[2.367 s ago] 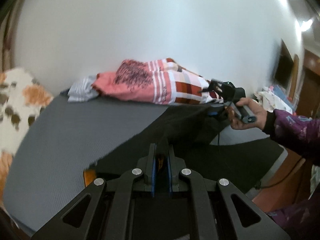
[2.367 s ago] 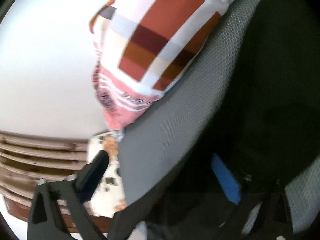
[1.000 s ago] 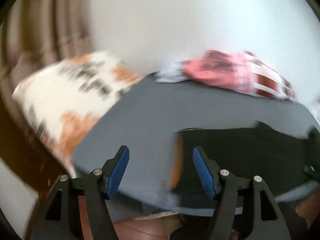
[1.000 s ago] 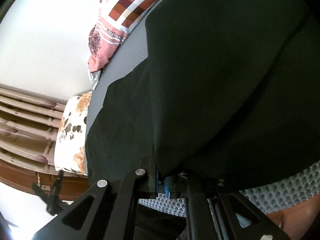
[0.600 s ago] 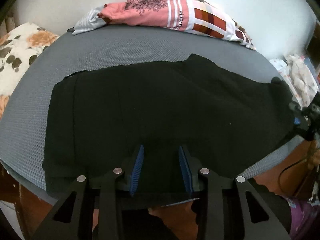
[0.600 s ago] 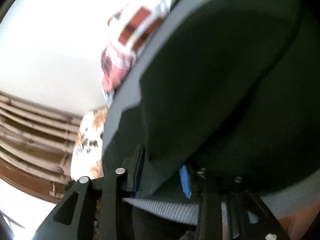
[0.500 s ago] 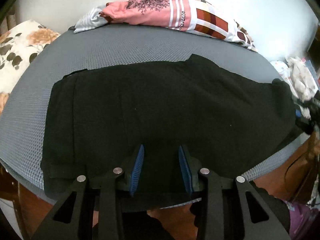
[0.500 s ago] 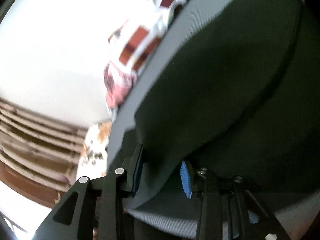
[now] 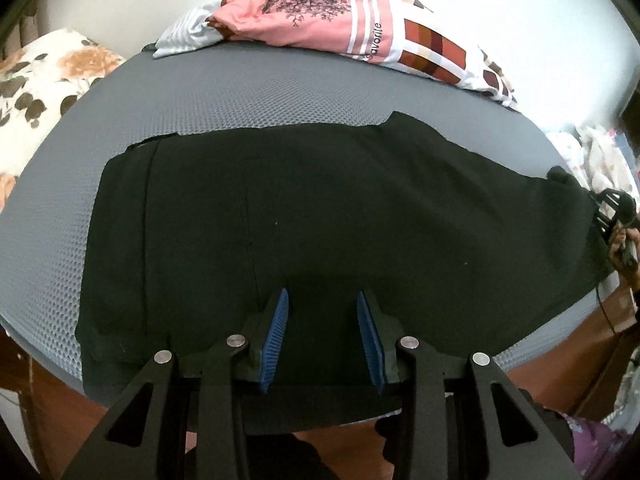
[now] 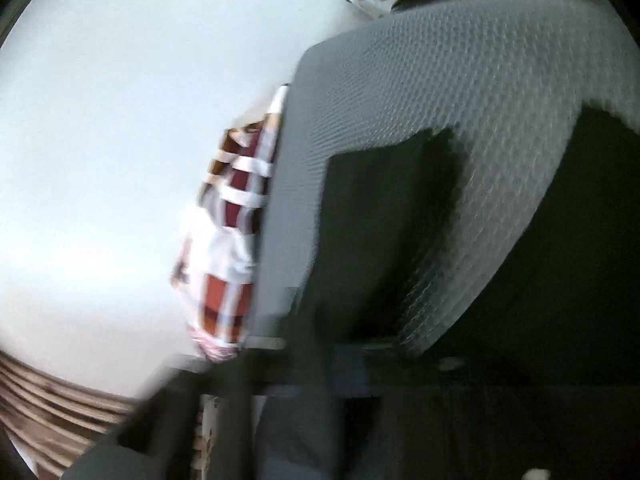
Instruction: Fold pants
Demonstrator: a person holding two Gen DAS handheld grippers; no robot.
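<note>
Black pants [image 9: 320,216] lie spread flat across the grey mesh mattress [image 9: 240,96], waistband at the left, leg ends at the right edge. My left gripper [image 9: 323,334] is open and empty, its blue pads [image 9: 276,336] over the pants' near edge. My right gripper [image 9: 614,210] shows small at the far right by the leg ends. In the right wrist view the picture is blurred by motion; dark pants cloth [image 10: 568,264] and the mattress [image 10: 440,80] show, and the fingers are a smear.
A pink and checked cloth pile [image 9: 344,28] lies at the mattress's far edge against the white wall; it also shows in the right wrist view [image 10: 228,264]. A floral pillow [image 9: 44,80] is at the left. More cloth [image 9: 600,152] lies at the right.
Both grippers let go of the pants, which now lie flat. My left gripper hovers over the near edge. My right gripper is swinging fast, its view now blurred.
</note>
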